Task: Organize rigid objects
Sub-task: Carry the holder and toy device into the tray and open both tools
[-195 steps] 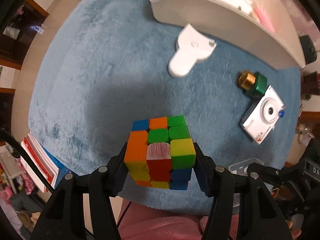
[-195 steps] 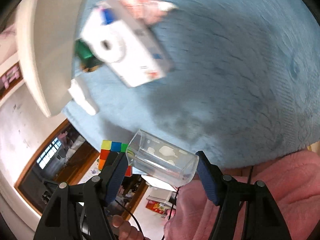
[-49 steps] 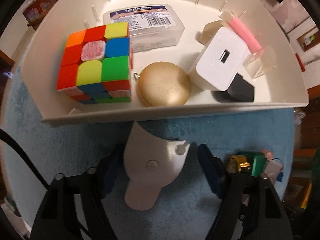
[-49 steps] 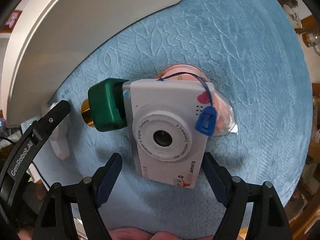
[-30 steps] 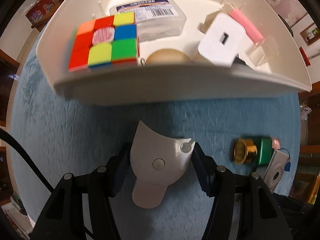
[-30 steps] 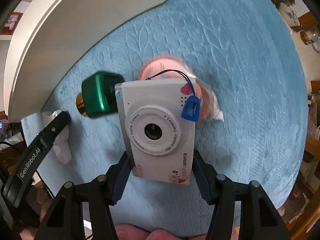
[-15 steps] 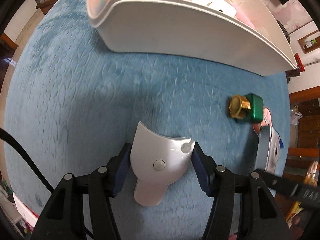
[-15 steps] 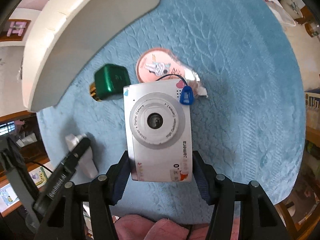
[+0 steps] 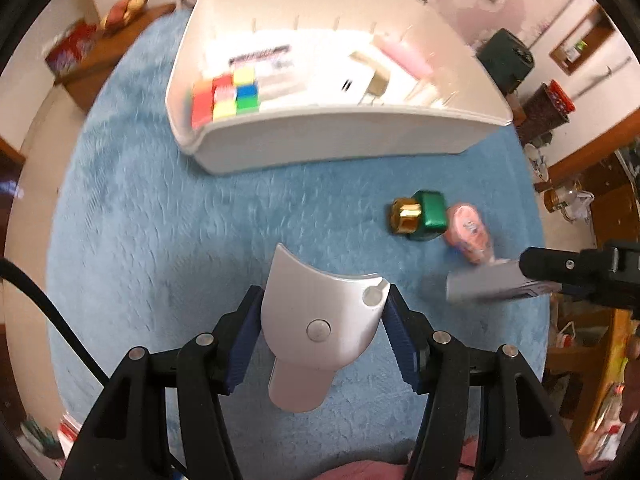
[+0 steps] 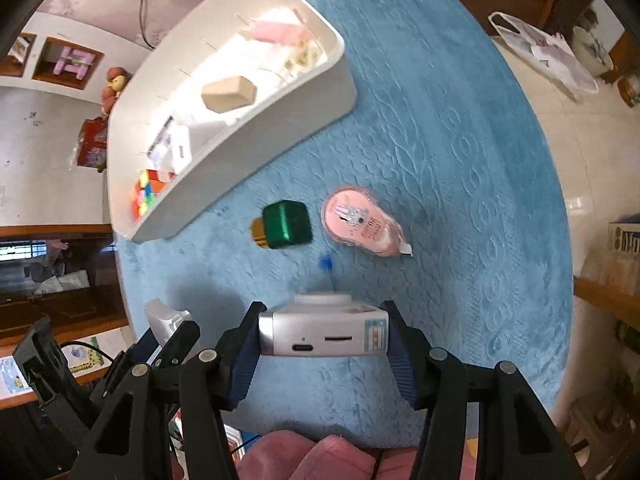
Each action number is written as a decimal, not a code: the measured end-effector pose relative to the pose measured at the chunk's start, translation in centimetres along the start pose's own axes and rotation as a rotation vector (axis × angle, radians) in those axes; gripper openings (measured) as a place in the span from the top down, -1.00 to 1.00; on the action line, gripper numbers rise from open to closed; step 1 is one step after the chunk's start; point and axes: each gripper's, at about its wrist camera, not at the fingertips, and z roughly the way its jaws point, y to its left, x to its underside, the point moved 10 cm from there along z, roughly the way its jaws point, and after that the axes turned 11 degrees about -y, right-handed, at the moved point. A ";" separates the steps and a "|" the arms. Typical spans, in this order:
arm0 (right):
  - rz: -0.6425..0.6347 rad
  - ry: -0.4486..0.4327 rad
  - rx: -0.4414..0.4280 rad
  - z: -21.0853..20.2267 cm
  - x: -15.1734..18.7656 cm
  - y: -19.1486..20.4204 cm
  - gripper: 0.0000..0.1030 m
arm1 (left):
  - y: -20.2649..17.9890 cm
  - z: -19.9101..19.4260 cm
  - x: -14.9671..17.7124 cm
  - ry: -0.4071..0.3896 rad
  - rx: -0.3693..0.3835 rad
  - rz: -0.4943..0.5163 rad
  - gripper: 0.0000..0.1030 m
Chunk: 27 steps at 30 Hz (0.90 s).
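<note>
Left wrist view: left tool (image 9: 322,334) squeezing a white plastic piece (image 9: 318,330) above the blue mat (image 9: 160,240). Right tool (image 10: 322,338) clamped on a little silver camera (image 10: 322,334). Farther off on the mat: green bottle (image 10: 286,224), pink tape case (image 10: 360,226). Beyond, white bin (image 9: 340,140) holding a color cube (image 9: 224,98).

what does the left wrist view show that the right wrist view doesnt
Only the left wrist view shows the whole face of the white curved plastic piece with its round button, clamped in the left gripper.

Only the right wrist view shows the white camera close up, its port edge toward the lens, clamped in the right gripper, plus a small blue tag beyond it.

Both show the white bin holding the colour cube, the green and gold bottle, the pink packet and the blue rug.
</note>
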 end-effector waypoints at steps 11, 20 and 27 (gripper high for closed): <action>-0.079 -0.158 -0.047 -4.9 -3.8 3.5 -0.12 | -0.7 -2.1 -5.7 -0.125 0.031 0.146 -0.22; -0.161 -0.338 -0.042 -7.5 -8.6 6.2 -0.12 | -2.1 -2.7 -10.7 -0.226 0.064 0.222 -0.22; -0.250 -0.467 -0.036 -7.9 -11.5 8.4 -0.12 | -1.9 -2.2 -13.8 -0.297 0.057 0.246 -0.22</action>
